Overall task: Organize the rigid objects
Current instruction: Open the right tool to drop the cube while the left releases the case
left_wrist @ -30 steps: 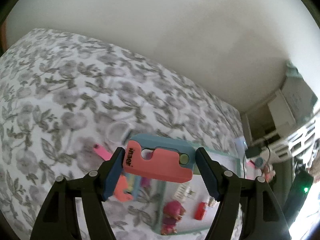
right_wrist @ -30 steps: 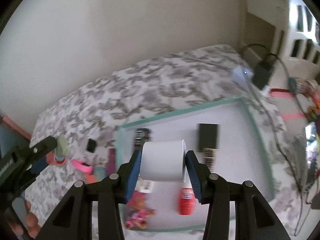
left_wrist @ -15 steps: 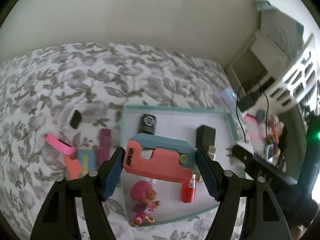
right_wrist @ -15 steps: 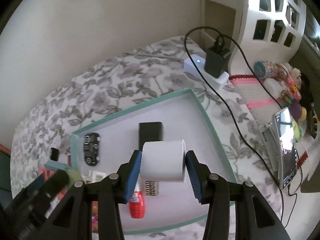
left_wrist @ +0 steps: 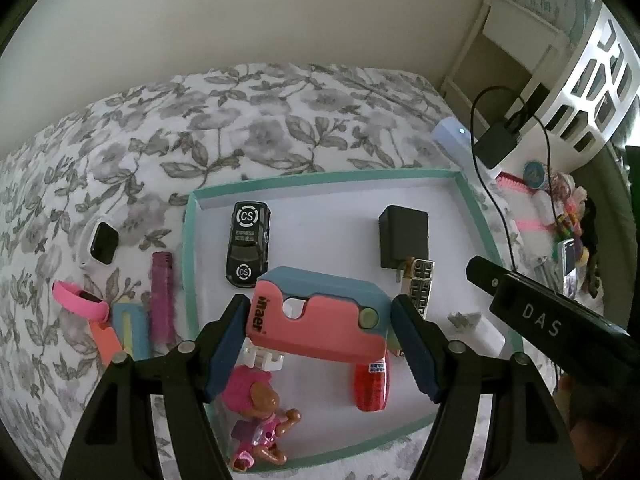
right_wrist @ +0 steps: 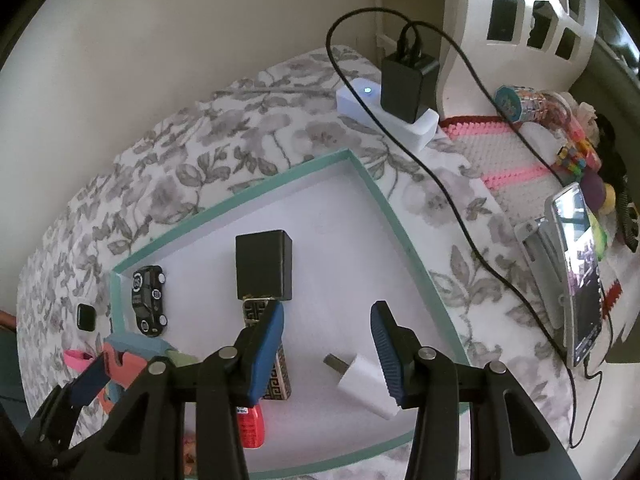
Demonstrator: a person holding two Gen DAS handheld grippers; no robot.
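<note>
Here, white charger (right_wrist: 366, 384) in tray (right_wrist: 404, 236), under spread right tool (right_wrist: 326, 354)

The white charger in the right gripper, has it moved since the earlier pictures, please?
Yes. The white charger has left the open right gripper and lies on the teal-rimmed tray floor, by the right rim.

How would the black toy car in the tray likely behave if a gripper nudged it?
The toy car looks rigid and small, so probably light. Its wheels show in the right wrist view, so it may roll lengthwise along the tray floor; a sideways push would more likely slide it.
</note>
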